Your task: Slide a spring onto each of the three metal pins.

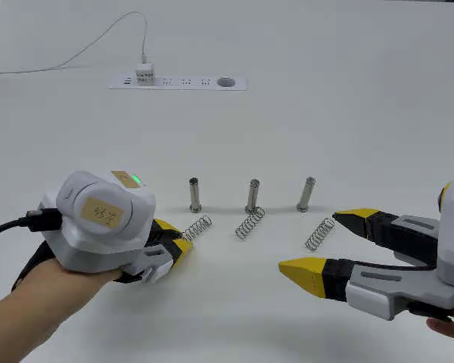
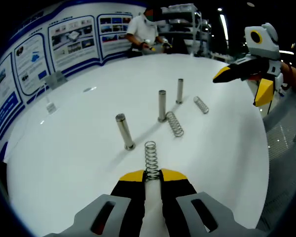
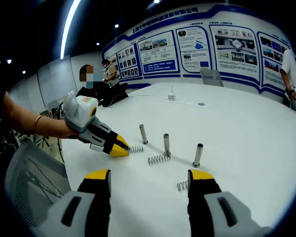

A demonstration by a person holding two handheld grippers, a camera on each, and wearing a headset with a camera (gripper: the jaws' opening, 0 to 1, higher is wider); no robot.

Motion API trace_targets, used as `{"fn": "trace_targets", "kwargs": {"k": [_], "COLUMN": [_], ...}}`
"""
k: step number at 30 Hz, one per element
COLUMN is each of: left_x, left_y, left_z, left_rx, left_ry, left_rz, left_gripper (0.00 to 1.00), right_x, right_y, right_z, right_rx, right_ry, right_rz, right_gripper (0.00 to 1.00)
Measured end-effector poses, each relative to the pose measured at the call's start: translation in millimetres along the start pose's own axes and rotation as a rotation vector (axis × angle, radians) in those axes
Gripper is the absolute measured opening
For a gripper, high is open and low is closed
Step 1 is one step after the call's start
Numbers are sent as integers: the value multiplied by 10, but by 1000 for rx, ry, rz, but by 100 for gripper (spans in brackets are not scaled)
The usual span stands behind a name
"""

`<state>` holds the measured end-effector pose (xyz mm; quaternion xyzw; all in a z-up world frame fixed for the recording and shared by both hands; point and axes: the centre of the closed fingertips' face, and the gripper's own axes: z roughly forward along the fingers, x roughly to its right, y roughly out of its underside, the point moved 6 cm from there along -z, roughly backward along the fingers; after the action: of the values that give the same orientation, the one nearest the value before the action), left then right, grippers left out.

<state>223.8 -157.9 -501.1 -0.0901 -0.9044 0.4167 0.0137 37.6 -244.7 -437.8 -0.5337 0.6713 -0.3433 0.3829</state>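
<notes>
Your left gripper (image 2: 152,175) had its jaws pinched almost together on the near end of the left spring (image 2: 151,154), which lay on the table (image 2: 69,163) just beside the left pin (image 2: 124,131). Your right gripper (image 1: 314,240) was spread wide and held nothing, near the right spring (image 1: 319,234).

White table (image 1: 303,128), white power strip (image 1: 178,82) at the far side. Pins (image 1: 253,197), left spring (image 2: 151,153) and other springs (image 1: 250,223) — bare silver metal. Left gripper (image 2: 152,175) and right gripper (image 3: 149,175) — yellow tips, black jaws, pale grey bodies.
</notes>
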Motion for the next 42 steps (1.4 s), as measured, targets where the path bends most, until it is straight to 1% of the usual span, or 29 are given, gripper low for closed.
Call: {"fn": "trace_targets", "kwargs": {"k": [3,5,7,9,10,11,12,13,15,16,19,21,22,25,28,30,33,35,39,40,42], "left_x": [11,15,27,47,55,75,95,127,179,213,253,270,286,339,412,445,511,541,596,605,628], "left_y": [2,5,6,-9,-26,-52,-71,-116,-165,-197,-258,-294,-309,-373,-455,-486,-547,-574,-660,-672,-702], "left_z": [-7,-9,-18,-39,-50,-71,-87,-114,-155,-191,-269,-314,-333,-400,-467,-497,-546,-567,-630,-639,-662], "left_rx": [0,3,2,17,33,52,61,88,118,139,176,205,210,247,296,315,357,376,435,440,459], "left_ry": [-2,-1,-9,-10,-9,-2,10,32,64,74,83,94,101,115,138,145,170,177,195,197,201], "left_rz": [17,11,30,30,16,-22,-53,-77,-90,-118,-154,-158,-157,-156,-138,-131,-119,-108,-105,-103,-98], "left_gripper": [10,10,10,10,9,9,9,9,9,9,9,9,9,10,10,10,10,10,10,10,10], "right_x": [7,15,22,24,25,27,29,26,19,13,-15,-34,-43,-75,-105,-124,-177,-196,-242,-252,-274], "right_y": [-8,-4,-13,-24,-27,-29,-32,-43,-65,-84,-135,-167,-181,-238,-310,-339,-410,-444,-501,-509,-538], "right_z": [-1,3,-3,-10,-12,-14,-15,-20,-24,-27,-27,-18,-15,-3,21,32,53,61,76,77,77], "right_rx": [5,3,14,23,25,25,26,33,46,56,76,82,86,109,143,152,184,201,231,236,258], "right_ry": [1,2,-1,-4,-4,-2,-2,-6,-15,-21,-34,-42,-46,-65,-83,-92,-122,-134,-161,-166,-184], "right_rz": [16,48,69,91,96,96,93,105,123,132,141,141,141,156,192,201,237,254,285,293,331], "right_gripper": [64,64,63,63,63,63,63,62,61,61,61,60,60,59,58,56,54,53,47,47,44]}}
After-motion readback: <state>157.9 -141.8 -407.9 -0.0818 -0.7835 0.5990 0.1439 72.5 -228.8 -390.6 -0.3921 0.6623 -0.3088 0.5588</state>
